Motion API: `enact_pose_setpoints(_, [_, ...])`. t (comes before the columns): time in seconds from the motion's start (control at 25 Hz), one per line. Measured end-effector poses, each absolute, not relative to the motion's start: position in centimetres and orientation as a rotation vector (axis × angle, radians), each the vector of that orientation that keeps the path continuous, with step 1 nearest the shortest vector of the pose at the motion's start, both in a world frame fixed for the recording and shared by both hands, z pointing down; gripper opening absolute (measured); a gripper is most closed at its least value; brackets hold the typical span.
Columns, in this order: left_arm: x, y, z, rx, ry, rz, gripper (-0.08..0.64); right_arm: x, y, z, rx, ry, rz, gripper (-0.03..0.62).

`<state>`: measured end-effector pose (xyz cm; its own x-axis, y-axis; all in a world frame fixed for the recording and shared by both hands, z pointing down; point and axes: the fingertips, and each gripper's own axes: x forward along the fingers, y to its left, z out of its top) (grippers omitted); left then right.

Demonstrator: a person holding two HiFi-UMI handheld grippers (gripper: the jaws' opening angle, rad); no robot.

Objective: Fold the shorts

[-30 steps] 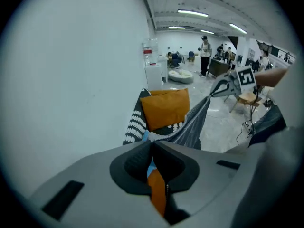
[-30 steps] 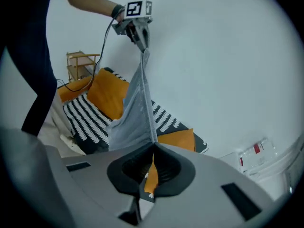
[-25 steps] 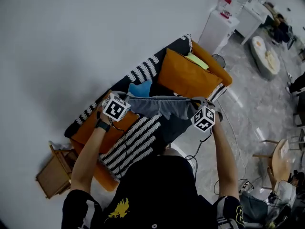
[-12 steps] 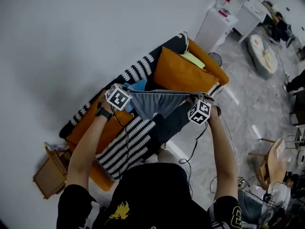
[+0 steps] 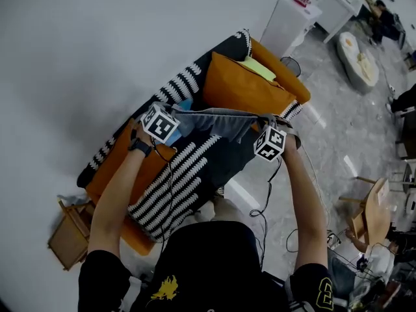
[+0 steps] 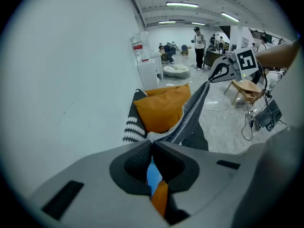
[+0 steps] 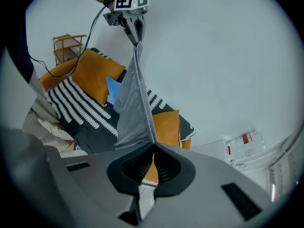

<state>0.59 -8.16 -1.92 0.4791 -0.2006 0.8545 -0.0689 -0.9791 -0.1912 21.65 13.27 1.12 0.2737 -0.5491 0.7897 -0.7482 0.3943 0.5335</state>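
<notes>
The shorts [image 5: 218,123] are grey, thin cloth. They hang in the air above the sofa [image 5: 114,174], just in front of the orange cushion [image 5: 240,90], with their top edge drawn into a nearly straight line between the two grippers. The left gripper [image 6: 151,144] has its jaws pressed together on one end of that edge, and the right gripper [image 7: 153,146] is clamped the same way on the other end. In each gripper view the fabric runs straight out from the closed jaws toward the other gripper. Below the taut edge the cloth drapes and gathers into loose folds, so I judge it light, soft and entirely limp: it will not hold a shape by itself and will follow whichever corner is moved. It looks neither fragile nor heavy. The edge appears ribbed and thicker, likely the waistband, and its two ends are the sound places to grip, since a doubled hem gives the pads more to bite on than a single slick layer would. Slack is the main worry — without tension the hanging legs will probably bunch when the shorts meet the seat.
</notes>
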Motion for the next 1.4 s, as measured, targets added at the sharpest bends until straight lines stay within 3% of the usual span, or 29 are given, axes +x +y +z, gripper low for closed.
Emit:
enact_pose_setpoints(0.24, [-1.4,-5.8,3.6,-2.590,0.192,-1.551,0.025,18.6,16.8,6.6,1.280,-1.399,0.281,0.025])
enact_pose_setpoints(0.72, [-14.9,1.7,24.3,-2.405,-0.180,-1.635,0.025,-0.9,28.0,27.5,1.258,-1.328,0.607,0.025])
enact_pose_setpoints(1.4, [-32.0,11.4,53.2,-2.403,-0.331,-1.879,0.028,-18.4,37.6,55.6,1.254,-1.316,0.841,0.026])
